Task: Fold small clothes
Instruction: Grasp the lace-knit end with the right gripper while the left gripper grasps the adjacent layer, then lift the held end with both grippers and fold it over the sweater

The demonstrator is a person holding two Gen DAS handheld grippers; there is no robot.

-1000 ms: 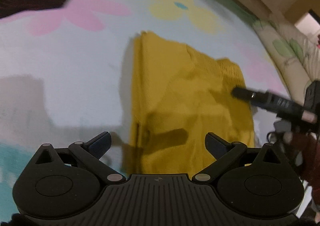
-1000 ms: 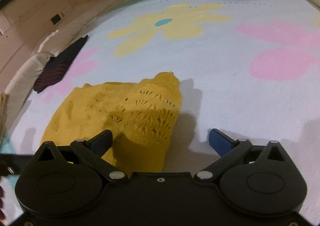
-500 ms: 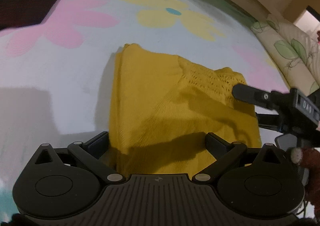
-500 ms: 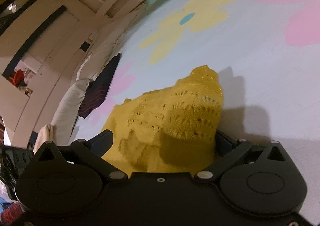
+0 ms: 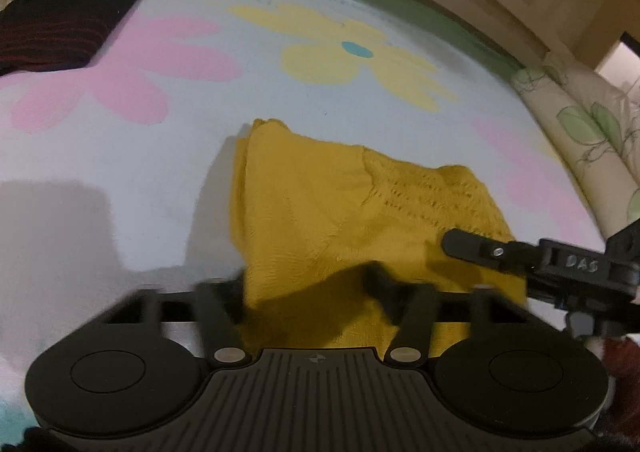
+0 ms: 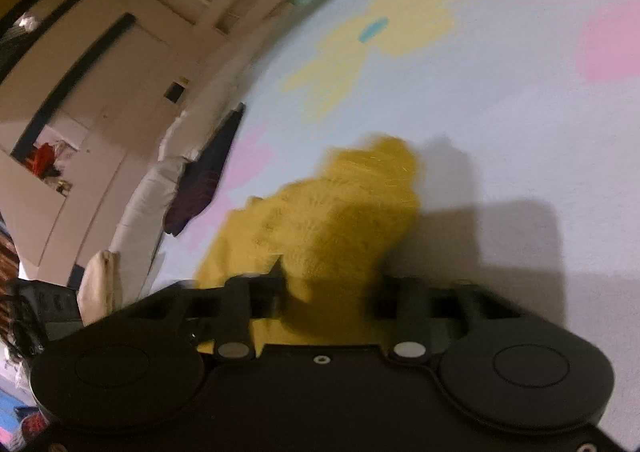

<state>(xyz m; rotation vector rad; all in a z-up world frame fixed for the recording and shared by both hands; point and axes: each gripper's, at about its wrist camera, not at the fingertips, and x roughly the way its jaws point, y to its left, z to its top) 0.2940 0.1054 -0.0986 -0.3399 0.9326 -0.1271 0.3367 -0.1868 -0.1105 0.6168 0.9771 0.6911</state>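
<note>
A flowered mat [image 5: 120, 172] beneath wooden slats carries the yellow knit garment [image 5: 340, 212]; dark folded clothing [image 5: 60, 32] lies well apart. Both tools, left tool [image 5: 308, 292] and right tool [image 6: 332, 292], are closing with garment between.

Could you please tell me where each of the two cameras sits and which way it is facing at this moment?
Left wrist: on the left gripper, looking down over its closing jaws at the yellow sweater on the flowered blanket; the right gripper enters at right.
Right wrist: on the right gripper, tilted, jaws closing around the sweater's edge; wall behind.
Shared: sweater, blanket, dark garment.
</note>
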